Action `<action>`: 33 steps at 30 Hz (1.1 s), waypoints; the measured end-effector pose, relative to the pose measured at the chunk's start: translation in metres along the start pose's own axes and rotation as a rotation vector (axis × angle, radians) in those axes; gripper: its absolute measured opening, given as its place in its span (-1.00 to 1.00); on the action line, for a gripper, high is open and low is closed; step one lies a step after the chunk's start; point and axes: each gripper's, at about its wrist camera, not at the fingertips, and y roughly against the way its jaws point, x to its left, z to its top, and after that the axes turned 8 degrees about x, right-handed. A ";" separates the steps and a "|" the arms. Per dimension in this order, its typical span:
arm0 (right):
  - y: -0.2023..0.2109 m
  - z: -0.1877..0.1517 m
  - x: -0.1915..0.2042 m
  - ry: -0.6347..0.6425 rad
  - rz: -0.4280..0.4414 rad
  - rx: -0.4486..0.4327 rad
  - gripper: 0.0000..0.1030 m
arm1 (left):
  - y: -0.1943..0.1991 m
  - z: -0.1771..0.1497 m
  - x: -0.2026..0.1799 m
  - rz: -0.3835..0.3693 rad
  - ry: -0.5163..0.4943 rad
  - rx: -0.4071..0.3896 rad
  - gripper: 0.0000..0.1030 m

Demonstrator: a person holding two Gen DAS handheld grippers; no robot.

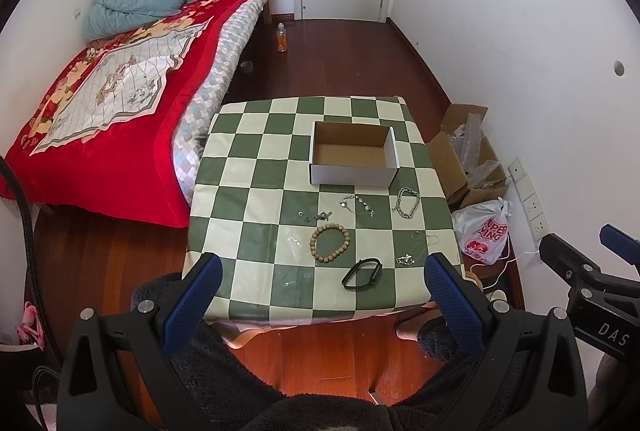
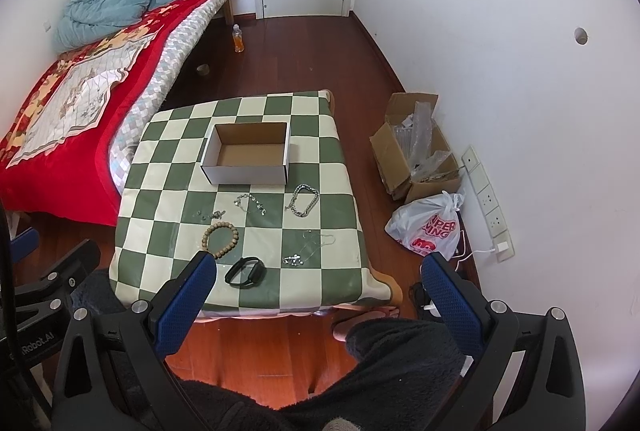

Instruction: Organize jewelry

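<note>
Jewelry point(image 1: 329, 244) before box point(image 1: 352, 178), seemingly apart

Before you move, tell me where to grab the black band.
Take the black oval wristband from above, tongs straddling its thicker right-hand module. It lies flat on the checkered tablecloth near the front edge, open loop, clear of the wooden bead bracelet.

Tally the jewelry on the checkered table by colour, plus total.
Silver: 4: chunky chain bracelet, charm bracelet, thin necklace, small linked piece
Wood-brown: 1: beaded bracelet
Black: 1: band
Total: 6, all outside the cardboard box.
</note>
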 end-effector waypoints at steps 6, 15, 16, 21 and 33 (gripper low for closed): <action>0.000 0.000 0.000 -0.002 0.003 -0.002 1.00 | -0.004 0.000 0.006 -0.006 0.012 -0.001 1.00; -0.040 0.011 -0.014 -0.076 0.000 0.020 1.00 | -0.066 0.046 0.030 0.128 0.074 -0.009 1.00; -0.052 0.016 -0.017 -0.087 0.001 0.035 1.00 | -0.080 0.054 0.032 0.149 0.076 0.009 1.00; -0.127 0.044 -0.028 -0.127 0.016 0.146 1.00 | -0.146 0.077 0.039 0.191 0.058 0.116 1.00; -0.317 0.094 -0.033 -0.242 0.070 0.384 0.83 | -0.309 0.092 0.025 0.206 -0.080 0.398 0.99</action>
